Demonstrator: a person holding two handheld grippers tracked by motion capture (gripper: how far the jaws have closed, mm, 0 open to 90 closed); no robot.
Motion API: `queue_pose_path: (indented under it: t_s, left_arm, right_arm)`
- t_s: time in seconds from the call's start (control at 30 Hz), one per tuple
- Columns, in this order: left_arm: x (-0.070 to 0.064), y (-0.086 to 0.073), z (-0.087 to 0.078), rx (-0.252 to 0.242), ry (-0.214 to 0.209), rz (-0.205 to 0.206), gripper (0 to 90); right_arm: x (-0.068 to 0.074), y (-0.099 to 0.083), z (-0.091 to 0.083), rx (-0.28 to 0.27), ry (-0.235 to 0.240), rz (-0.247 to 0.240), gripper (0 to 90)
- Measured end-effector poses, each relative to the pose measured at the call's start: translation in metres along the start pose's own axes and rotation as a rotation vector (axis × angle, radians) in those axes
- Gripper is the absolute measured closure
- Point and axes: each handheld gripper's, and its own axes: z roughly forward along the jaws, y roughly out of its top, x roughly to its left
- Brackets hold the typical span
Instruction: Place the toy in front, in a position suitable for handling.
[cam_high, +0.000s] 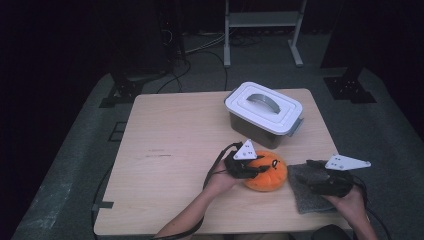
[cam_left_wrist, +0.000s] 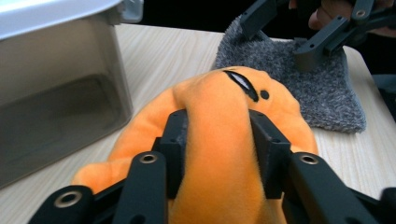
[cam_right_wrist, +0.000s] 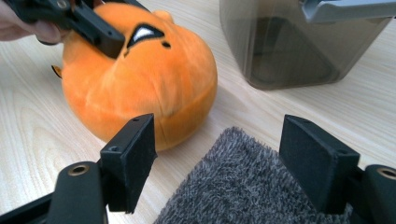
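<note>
While left tool (cam_left_wrist: 218, 154) clamps orange plush (cam_left_wrist: 224, 121) | right tool (cam_right_wrist: 224, 163) spread over grey cloth (cam_right_wrist: 252, 191) | high view: lidded box (cam_high: 263, 114)

The orange plush pumpkin (cam_high: 267, 172) sits near the worktop's (cam_high: 170, 165) front edge, the grey knitted cloth (cam_high: 310, 192) just right, the lidded white-topped plastic box (cam_high: 263, 114) behind.

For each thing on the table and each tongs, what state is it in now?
Orange plush toy: on the table, squeezed by the left tongs.
Left tongs: shut on the plush toy.
Right tongs: open, over the grey cloth.
Grey cloth: flat, beside the toy.
Storage box: lid on, handle down.
</note>
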Motion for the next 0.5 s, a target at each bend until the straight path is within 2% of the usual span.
queue_pose_path:
  t_s: [0.17,0.33,0.5]
  left_arm:
    - [0.006,0.004,-0.02,0.021,0.027,0.023,64.8]
    - [0.014,0.004,-0.055,-0.008,0.053,0.008,64.7]
    - [0.017,0.004,-0.09,0.006,0.094,0.023,64.6]
  right_arm:
    - [-0.001,-0.001,-0.001,-0.005,-0.002,-0.001,25.7]
    - [0.0,-0.001,0.001,-0.004,0.004,-0.003,25.7]
    - [0.001,-0.001,0.002,-0.002,0.006,-0.004,25.7]
